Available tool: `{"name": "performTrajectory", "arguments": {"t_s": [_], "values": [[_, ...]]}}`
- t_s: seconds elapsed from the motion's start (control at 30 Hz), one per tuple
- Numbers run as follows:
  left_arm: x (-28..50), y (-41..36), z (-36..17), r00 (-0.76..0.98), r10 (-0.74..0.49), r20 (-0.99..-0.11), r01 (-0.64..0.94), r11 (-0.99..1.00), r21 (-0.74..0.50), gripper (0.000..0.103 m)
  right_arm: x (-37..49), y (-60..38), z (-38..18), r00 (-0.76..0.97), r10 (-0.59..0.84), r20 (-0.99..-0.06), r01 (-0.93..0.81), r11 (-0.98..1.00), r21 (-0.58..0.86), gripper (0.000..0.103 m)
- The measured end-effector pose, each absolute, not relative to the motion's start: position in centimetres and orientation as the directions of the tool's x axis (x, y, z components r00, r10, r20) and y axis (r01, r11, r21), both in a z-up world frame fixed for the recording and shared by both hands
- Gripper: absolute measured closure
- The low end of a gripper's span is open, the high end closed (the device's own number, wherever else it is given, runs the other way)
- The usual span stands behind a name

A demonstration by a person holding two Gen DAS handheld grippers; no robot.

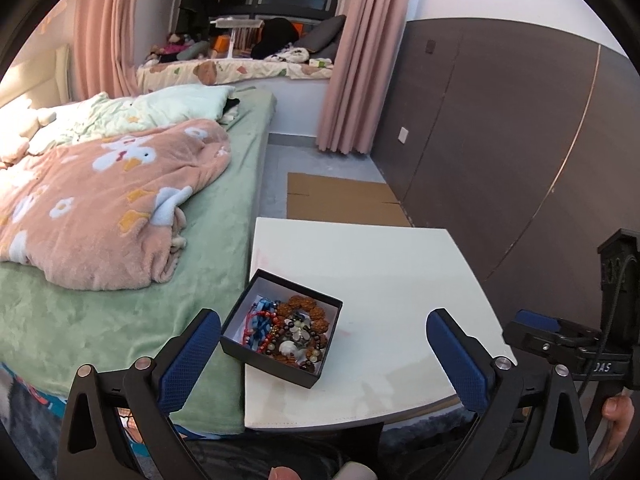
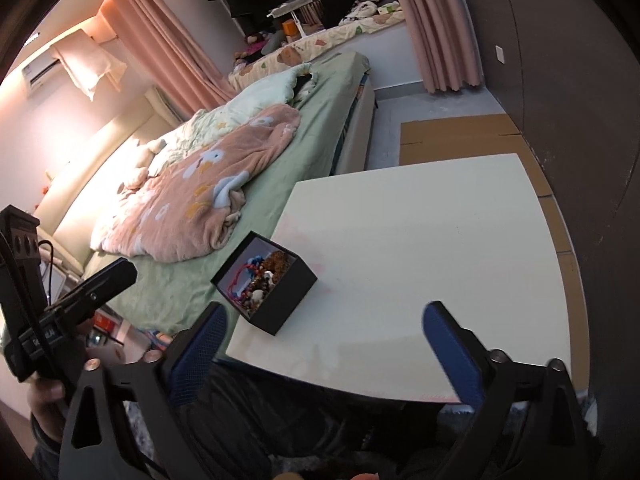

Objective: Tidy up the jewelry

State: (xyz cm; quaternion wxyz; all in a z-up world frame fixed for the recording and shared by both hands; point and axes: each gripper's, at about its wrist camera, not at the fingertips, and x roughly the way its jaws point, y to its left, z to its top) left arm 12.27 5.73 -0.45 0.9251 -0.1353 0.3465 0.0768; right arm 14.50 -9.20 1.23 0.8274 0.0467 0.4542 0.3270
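Note:
A black open box [image 1: 320, 376] with a white lining sits at the near left corner of a white table [image 1: 392, 280]. It holds a heap of jewelry [image 1: 290, 330]: red, blue, brown and pearly bead strings. My left gripper [image 1: 324, 338] stands open just short of the box, nothing between its blue pads [image 1: 188, 360]. In the right wrist view the same box [image 2: 286, 294] lies ahead and left of my right gripper [image 2: 324, 340], which is open and holds nothing. The left gripper's body shows at that view's left edge. The right gripper's body is at the right edge of the left wrist view.
A bed [image 1: 120, 312] with a green sheet and a pink blanket [image 1: 100, 208] butts against the table's left side. Flat cardboard [image 1: 344, 200] lies on the floor beyond the table. A dark panelled wall [image 1: 500, 140] runs along the right. Pink curtains [image 1: 352, 60] hang behind.

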Motion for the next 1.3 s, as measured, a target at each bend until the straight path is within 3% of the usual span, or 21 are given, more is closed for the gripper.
{"name": "performTrajectory", "arguments": {"t_s": [1.3], "values": [[11.9,4.7,0.7,0.739,0.111,-0.665,-0.229,0.969,-0.093,0.0,15.5,-10.5,0.5,0.379,0.592,-0.711,-0.487,0.781,0.391,0.0]]}}
